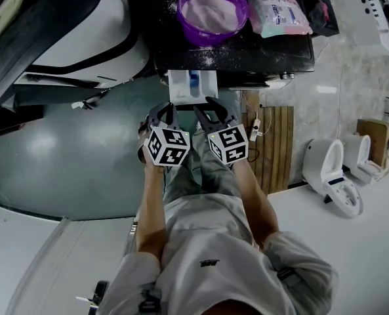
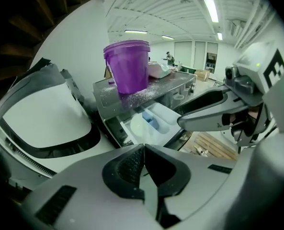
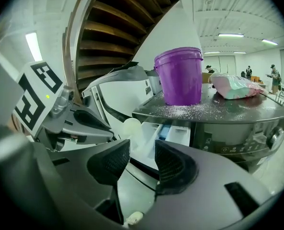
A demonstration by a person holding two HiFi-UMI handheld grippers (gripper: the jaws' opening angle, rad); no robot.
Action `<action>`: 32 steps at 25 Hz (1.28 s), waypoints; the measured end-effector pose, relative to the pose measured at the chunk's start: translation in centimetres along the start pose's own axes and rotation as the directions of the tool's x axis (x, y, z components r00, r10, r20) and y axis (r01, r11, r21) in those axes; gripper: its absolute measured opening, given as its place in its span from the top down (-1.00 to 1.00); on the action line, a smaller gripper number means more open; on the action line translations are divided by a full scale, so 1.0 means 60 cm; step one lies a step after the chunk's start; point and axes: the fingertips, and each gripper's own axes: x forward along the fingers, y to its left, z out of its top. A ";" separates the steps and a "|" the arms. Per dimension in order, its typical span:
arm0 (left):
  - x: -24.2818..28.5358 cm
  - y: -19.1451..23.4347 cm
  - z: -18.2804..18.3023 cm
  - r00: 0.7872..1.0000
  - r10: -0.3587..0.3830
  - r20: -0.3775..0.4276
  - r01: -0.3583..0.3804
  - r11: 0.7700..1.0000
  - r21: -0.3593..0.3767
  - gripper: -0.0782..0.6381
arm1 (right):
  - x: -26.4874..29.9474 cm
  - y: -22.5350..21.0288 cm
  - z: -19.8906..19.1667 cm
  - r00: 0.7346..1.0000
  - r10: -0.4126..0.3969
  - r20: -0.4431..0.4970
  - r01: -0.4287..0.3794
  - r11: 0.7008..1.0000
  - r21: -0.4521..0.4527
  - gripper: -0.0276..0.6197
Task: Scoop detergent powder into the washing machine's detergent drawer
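The purple bucket (image 1: 211, 10) of white powder stands on the dark washing machine top (image 1: 279, 48), also in the left gripper view (image 2: 128, 66) and the right gripper view (image 3: 180, 75). Below it the white detergent drawer (image 1: 193, 86) is pulled out, with a blue insert. A white rounded thing (image 3: 130, 128) lies in its left part; I cannot tell what it is. My left gripper (image 1: 164, 111) hovers just in front of the drawer, its pads shut together on nothing (image 2: 144, 150). Beside it my right gripper (image 1: 211, 110) stands open by a small gap, empty (image 3: 137, 161).
A pink and white detergent bag (image 1: 277, 10) lies right of the bucket, with spilled powder (image 3: 194, 110) on the machine top. A white machine with its lid up (image 1: 76, 28) stands to the left. A wooden slat mat (image 1: 276, 146) and white toilets (image 1: 332, 172) are on the right.
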 end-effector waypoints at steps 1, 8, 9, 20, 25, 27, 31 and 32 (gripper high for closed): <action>-0.001 0.000 0.000 1.000 0.010 -0.005 -0.010 1.000 0.019 0.74 | 0.000 0.000 0.000 1.000 0.000 0.000 0.000 1.000 0.000 0.41; -0.006 -0.002 0.003 0.998 0.056 -0.017 -0.054 0.993 0.106 0.74 | -0.001 0.000 0.000 1.000 -0.006 0.003 0.006 1.000 -0.002 0.41; -0.007 -0.002 0.005 0.998 0.062 -0.016 -0.060 0.991 0.116 0.74 | -0.001 -0.001 0.001 1.000 -0.006 0.003 0.006 1.000 -0.001 0.41; -0.001 -0.004 -0.001 0.995 0.085 -0.046 -0.075 0.981 0.177 0.74 | -0.003 -0.002 0.001 1.000 -0.013 0.008 0.013 1.000 0.004 0.41; -0.010 -0.001 0.006 0.995 0.088 -0.035 -0.081 0.982 0.169 0.74 | -0.003 -0.004 0.002 1.000 -0.016 0.009 0.015 1.000 0.006 0.41; -0.008 -0.002 0.004 0.996 0.085 -0.038 -0.077 0.983 0.165 0.74 | -0.003 -0.005 0.002 1.000 -0.018 0.008 0.018 1.000 0.006 0.41; -0.005 -0.008 -0.004 0.996 0.077 -0.047 -0.068 0.983 0.168 0.74 | -0.003 -0.005 0.001 1.000 -0.022 0.009 0.022 1.000 0.006 0.41; -0.007 -0.008 -0.003 0.996 0.077 -0.046 -0.068 0.983 0.168 0.74 | -0.004 -0.005 0.001 1.000 -0.023 0.009 0.023 1.000 0.006 0.41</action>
